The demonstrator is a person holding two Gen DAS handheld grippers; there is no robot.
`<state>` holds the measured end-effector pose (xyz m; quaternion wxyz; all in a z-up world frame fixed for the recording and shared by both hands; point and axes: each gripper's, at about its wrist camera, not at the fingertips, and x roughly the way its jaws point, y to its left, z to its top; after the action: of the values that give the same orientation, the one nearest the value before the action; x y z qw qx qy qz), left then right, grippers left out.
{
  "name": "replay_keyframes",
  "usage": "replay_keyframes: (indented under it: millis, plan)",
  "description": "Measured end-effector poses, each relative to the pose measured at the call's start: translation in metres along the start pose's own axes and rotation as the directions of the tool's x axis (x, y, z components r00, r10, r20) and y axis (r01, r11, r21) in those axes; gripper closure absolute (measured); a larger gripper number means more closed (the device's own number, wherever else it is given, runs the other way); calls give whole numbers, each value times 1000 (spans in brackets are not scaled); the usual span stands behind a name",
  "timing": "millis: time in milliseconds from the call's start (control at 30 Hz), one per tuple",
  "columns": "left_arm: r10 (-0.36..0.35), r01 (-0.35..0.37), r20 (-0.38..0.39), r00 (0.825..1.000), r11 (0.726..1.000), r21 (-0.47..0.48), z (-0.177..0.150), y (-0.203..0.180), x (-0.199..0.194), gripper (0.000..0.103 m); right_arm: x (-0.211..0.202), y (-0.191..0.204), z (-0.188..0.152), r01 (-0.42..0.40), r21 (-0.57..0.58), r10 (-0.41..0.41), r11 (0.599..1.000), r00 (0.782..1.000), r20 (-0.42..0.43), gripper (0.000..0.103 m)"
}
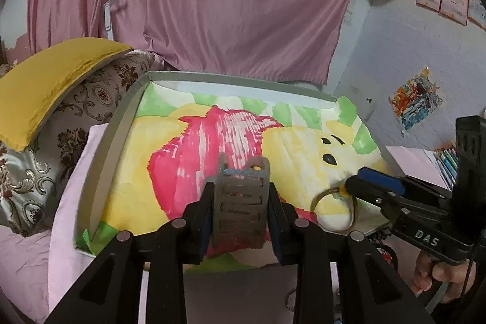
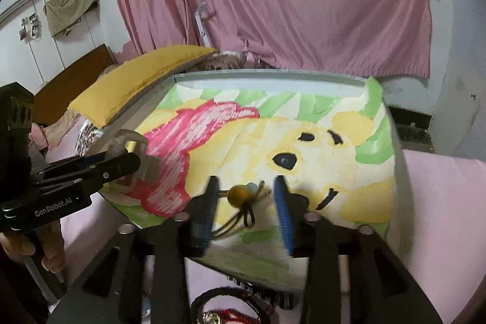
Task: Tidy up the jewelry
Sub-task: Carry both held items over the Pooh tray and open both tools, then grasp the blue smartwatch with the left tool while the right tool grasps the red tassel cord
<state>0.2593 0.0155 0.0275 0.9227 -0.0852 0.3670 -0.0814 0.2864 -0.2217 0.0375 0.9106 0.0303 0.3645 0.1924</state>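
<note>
Now both grippers sit low over the painted tray [image 1: 121, 123] on the bed.
Left gripper [image 1: 240, 202], at lower centre, has its fingers closed on a grey clip [image 1: 240, 202]; right gripper [image 2: 247, 202] fingers stand apart around a beaded cord bracelet [image 2: 243, 196] lying on the tray, untouched.
</note>
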Motion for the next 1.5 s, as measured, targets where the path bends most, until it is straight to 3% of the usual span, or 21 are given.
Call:
replay_keyframes:
  millis: [67, 133, 233, 300, 367, 467, 567, 767, 1100, 1333, 1433, 1500]
  plan:
    - [-3, 3, 26, 1000, 1000, -7, -2, 1, -6, 49, -11, 3, -1, 14, -14, -14, 1000, 999, 39, 59]
    - [-10, 12, 63, 998, 1000, -22, -5, 2, -15, 41, -24, 5, -3, 18, -19, -16, 1000, 996, 87, 58]
    - [-12, 14, 105, 994, 1000, -19, -10, 0, -31, 41, -46, 9, -7, 34, -33, -28, 999, 985, 168, 39]
    - [-10, 11, 140, 990, 1000, -11, -16, -2, -43, 32, -60, 12, -12, 44, -43, -34, 998, 976, 213, 24]
    - [-9, 9, 186, 982, 1000, 1, -21, -4, -56, 15, -74, 16, -18, 52, -56, -36, 997, 966, 255, 6]
    - [-7, -4, 261, 965, 999, 39, -32, -9, -76, 3, -95, 22, -30, 93, -90, -62, 992, 950, 305, 3]
    - [-23, 2, 286, 958, 997, 74, -41, -13, -89, 2, -111, 27, -38, 127, -125, -80, 984, 941, 328, 3]
    - [-47, 11, 259, 965, 990, 138, -57, -21, -100, 1, -131, 30, -55, 152, -187, -89, 971, 947, 309, 3]
    - [-66, 49, 101, 993, 985, 166, -79, -28, -91, 1, -126, 13, -74, 72, -196, -51, 978, 993, 110, 3]
    - [-105, 108, -34, 994, 986, 128, -86, -26, -74, 1, -105, -3, -84, -8, -110, 6, 994, 1000, -26, 3]
    - [-136, 144, -75, 988, 985, 101, -87, -23, -68, 10, -99, -6, -86, -19, -96, 13, 995, 998, -69, 5]
    - [-151, 160, -104, 983, 984, 83, -87, -21, -64, 19, -95, -4, -87, -31, -103, 22, 994, 996, -88, 16]
